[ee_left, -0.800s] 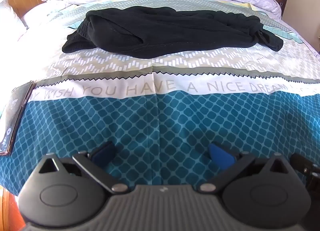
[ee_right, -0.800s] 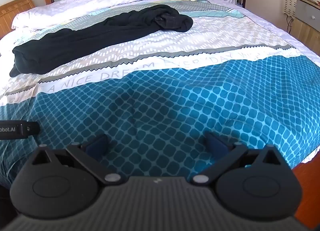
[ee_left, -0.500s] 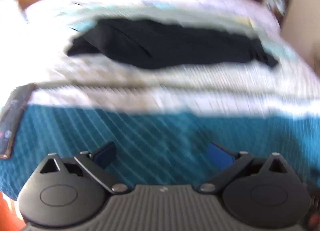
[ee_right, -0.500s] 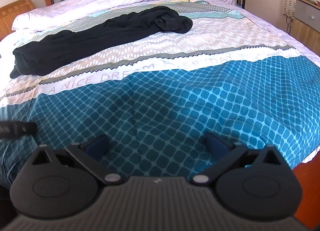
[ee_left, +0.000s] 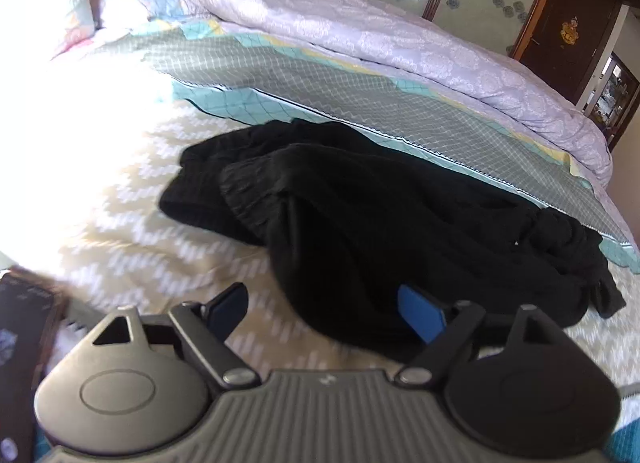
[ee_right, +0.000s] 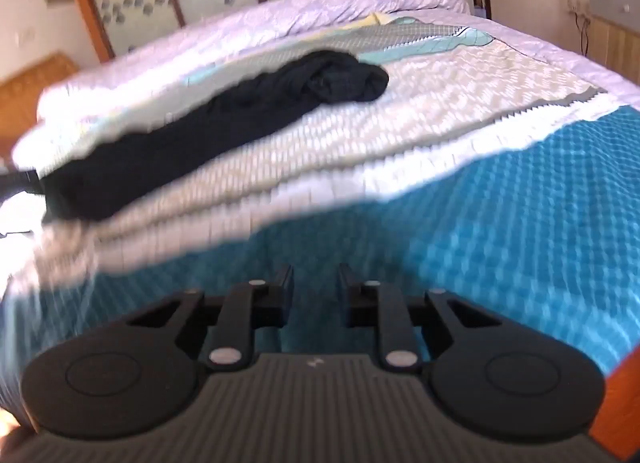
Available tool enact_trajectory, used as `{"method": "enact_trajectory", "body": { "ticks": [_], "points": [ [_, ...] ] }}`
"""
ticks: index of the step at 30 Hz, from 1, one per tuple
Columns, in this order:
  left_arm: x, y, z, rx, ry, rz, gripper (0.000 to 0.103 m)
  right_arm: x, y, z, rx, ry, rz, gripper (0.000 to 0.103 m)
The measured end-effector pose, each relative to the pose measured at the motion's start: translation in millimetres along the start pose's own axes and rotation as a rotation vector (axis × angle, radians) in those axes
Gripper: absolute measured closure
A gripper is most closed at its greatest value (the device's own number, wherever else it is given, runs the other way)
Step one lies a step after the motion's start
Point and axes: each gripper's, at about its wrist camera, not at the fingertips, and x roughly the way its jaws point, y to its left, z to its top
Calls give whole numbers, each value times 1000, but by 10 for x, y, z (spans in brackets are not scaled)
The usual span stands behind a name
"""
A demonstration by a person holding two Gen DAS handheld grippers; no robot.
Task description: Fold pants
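Black pants (ee_left: 380,223) lie bunched on the bedspread (ee_left: 132,219) just ahead of the left gripper (ee_left: 324,313), whose jaws stand wide, nothing pinched between them. Right gripper (ee_right: 314,295): jaws narrowed with a small empty gap; the pants sit well ahead, to its left.

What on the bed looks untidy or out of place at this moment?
The black pants lie crumpled across the patterned bedspread, with one end bunched into a wad instead of spread flat. A dark flat object also lies at the bed's edge. Nothing looks spilled or damaged.
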Motion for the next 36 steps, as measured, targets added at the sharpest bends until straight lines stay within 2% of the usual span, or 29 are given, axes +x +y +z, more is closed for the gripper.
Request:
{"method": "enact_trajectory", "body": {
  "ticks": [1,2,3,6,8,11,12,13,16,17,18,19,21,24,29,30,32,34,35,36],
  "points": [
    [79,-30,14,-3,10,-12,37,89,-18,121,22,-7,20,75],
    [144,-64,28,2,24,-19,69,171,-22,256,42,-15,27,75],
    [205,-82,40,6,43,-24,93,266,-38,380,66,-17,37,75],
    [-13,-79,6,-19,49,-82,94,706,-64,734,136,5,92,68],
    [-388,20,-53,-33,34,-171,94,1004,-32,887,147,18,73,61],
    [-974,214,-272,-35,50,-299,94,1399,-64,1051,225,49,75,60],
    [-1143,272,-368,-30,59,-322,94,1472,-108,1058,269,62,81,60],
    [-1294,313,-465,-20,65,-332,94,1583,-138,1069,323,77,81,60],
    [-1584,379,-738,-12,99,-308,94,1714,-196,1103,462,47,112,60],
    [-1618,387,-801,-17,117,-298,94,1722,-193,1124,487,54,118,62],
    [-1624,394,-846,-26,134,-297,94,1715,-196,1137,515,70,145,74],
    [-1621,398,-876,-32,147,-294,94,1711,-199,1145,544,94,192,98],
    [-1624,397,-896,-21,148,-274,94,1517,-168,1161,510,82,185,98],
    [-1682,439,-838,-9,102,-260,94,1018,-177,1213,419,24,197,98],
    [-1710,550,-753,-25,79,-254,91,-426,-529,1088,348,-211,311,98],
    [-1697,563,-754,-17,84,-249,88,-695,-546,1062,334,-248,313,98],
    [-1668,576,-791,-7,94,-226,84,-1219,-653,782,296,-303,279,98],
    [-1625,612,-858,3,112,-189,71,-1545,-763,480,272,-311,196,90],
    [-1609,622,-879,3,119,-171,63,-1574,-836,398,259,-266,148,83],
    [-1580,639,-891,-1,125,-158,55,-1527,-919,296,251,-210,89,62]
  ]
}}
